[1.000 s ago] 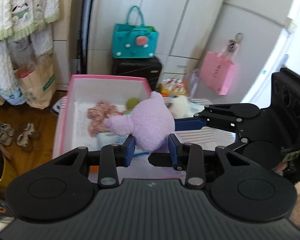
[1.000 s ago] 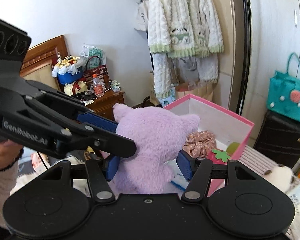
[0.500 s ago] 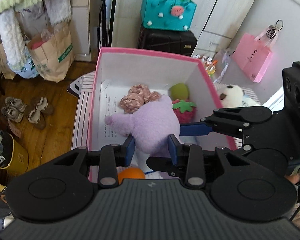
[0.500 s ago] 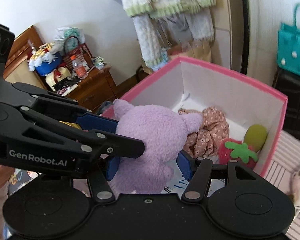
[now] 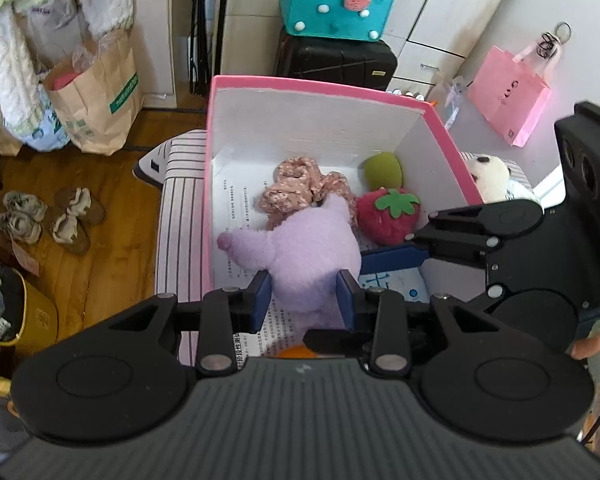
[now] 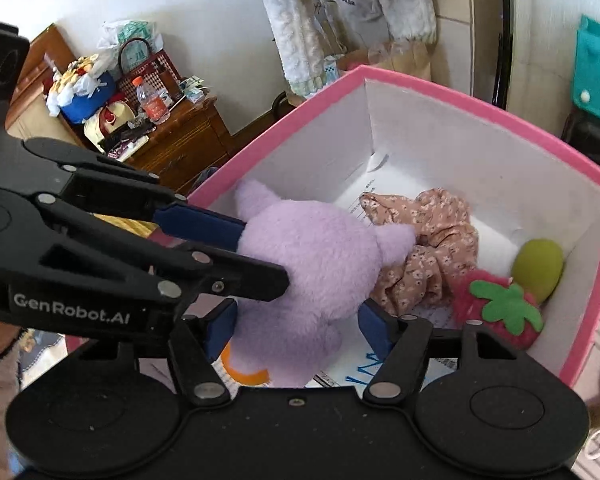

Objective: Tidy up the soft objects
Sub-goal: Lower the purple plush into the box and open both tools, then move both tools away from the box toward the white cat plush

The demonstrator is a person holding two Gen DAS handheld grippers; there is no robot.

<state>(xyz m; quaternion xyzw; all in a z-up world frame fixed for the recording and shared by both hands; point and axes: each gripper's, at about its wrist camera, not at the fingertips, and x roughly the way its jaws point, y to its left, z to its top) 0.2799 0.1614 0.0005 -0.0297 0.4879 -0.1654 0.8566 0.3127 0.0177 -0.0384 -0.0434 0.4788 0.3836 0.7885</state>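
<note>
Carried further forward since a second ago, from above the near rim to well inside the pink box [image 5: 444,128], and lower among the things already there: the purple plush toy [image 5: 312,252]. Gripped from two sides at once. Left gripper [image 5: 304,296] closed about its lower body, blue pads pressed into the fur on either side; right gripper [image 6: 296,324] likewise clamped on the lower body, pads sunk in left and right, reaching in across the left gripper's line. Long axis of the toy running from the grippers away toward the box's far wall, head end foremost, one pointed ear stretched out toward the left wall in the left wrist view, the other ear tip touching the floral scrunchie [image 5: 304,190]. Whether the toy's underside rests on the box floor cannot be told. Just right of the toy, a red strawberry plush [image 5: 388,216] with a green leaf cap; behind that, against the far right corner, a green plush ball [image 5: 382,170]. Printed paper [image 5: 236,208] lining the box floor. Outside the right wall, a white plush bear [image 5: 490,178] on the striped surface [image 5: 180,220].
</note>
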